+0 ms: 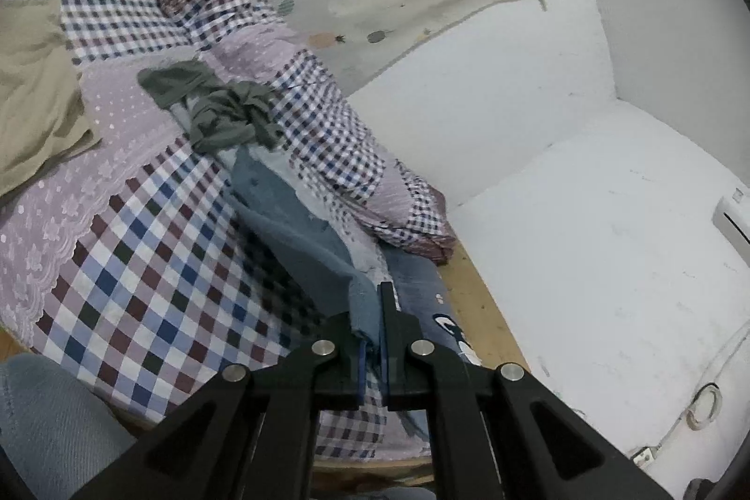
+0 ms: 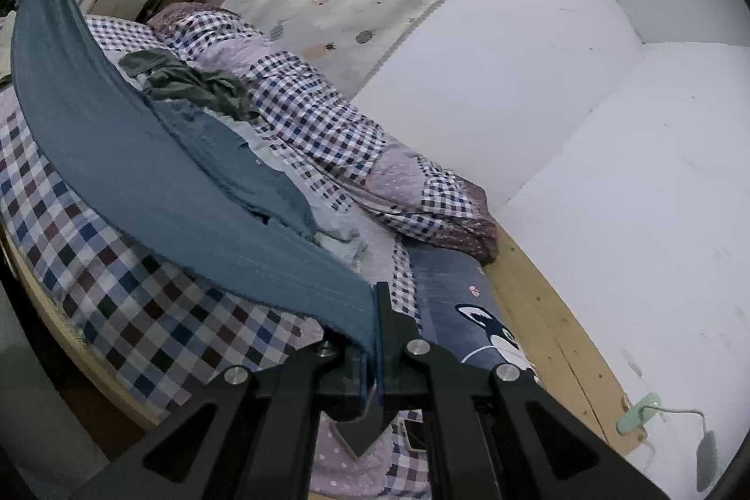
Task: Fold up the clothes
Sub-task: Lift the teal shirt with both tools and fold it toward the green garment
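Left wrist view: my left gripper [image 1: 370,312] has its fingers clamped on one end of the blue garment [image 1: 290,195], which trails away from the jaws over the checked bedspread [image 1: 140,265] toward the grey-green clothes [image 1: 220,106] heaped further up the bed; I judge the pinch sits on an edge so the cloth can be stretched for a fold. Right wrist view: my right gripper [image 2: 375,312] is closed on the opposite end of the same blue garment [image 2: 140,172], which rises in a taut, curving band to the upper left, where the other tool holds it. Held between both grips, the cloth hangs clear of the bedspread [image 2: 140,312], its long axis running gripper to gripper, roughly across the bed. The rolled quilt [image 2: 328,134] lies beside the wall [image 2: 562,78], out of the way.
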`<state>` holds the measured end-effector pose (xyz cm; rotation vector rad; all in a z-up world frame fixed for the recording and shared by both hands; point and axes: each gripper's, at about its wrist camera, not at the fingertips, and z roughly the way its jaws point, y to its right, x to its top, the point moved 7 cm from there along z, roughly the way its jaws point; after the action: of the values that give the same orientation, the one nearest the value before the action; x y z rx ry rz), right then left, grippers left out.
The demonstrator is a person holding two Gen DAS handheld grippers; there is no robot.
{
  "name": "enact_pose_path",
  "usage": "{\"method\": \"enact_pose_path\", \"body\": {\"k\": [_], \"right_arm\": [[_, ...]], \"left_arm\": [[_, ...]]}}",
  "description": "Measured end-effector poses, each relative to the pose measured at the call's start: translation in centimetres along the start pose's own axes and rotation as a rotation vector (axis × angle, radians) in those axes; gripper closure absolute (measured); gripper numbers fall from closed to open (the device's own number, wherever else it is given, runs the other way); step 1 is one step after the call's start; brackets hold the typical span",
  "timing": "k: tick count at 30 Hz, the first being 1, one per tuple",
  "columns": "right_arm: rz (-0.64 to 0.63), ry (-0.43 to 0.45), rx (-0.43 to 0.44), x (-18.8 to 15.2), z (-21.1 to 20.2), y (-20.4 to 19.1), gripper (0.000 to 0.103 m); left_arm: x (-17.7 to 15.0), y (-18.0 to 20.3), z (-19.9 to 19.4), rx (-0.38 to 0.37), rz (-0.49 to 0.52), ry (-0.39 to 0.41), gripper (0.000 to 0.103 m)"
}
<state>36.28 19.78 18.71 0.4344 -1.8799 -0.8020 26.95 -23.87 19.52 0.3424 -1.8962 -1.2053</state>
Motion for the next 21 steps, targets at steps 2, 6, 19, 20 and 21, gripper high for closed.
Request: {"method": "enact_pose_path", "body": {"k": [2, 6, 19, 20, 21], "right_arm": [[0.002, 0.004, -0.005, 0.3, -1.1, 0.6, 0.103], [-0.010, 0.025, -0.030, 1.1, -3.2, 1.9, 0.103], [0.038, 0.121, -0.122, 2.7, -10.8, 7.7, 0.103], [0.042, 0.131, -0.130, 2.9, -11.5, 8.1, 0.103], [0.043, 0.140, -0.140, 3.1, -12.2, 8.5, 0.103]], "left_arm": [[0.1, 1.0, -0.8, -0.016, 0.015, 0.007, 0.101], [0.5, 3.1, -2.6, -0.041, 0.047, 0.025, 0.101], [0.3, 10.6, -8.9, -0.157, 0.153, 0.070, 0.101], [0.3, 11.4, -9.5, -0.174, 0.160, 0.075, 0.101], [0.2, 12.2, -10.1, -0.196, 0.166, 0.077, 0.101]]}}
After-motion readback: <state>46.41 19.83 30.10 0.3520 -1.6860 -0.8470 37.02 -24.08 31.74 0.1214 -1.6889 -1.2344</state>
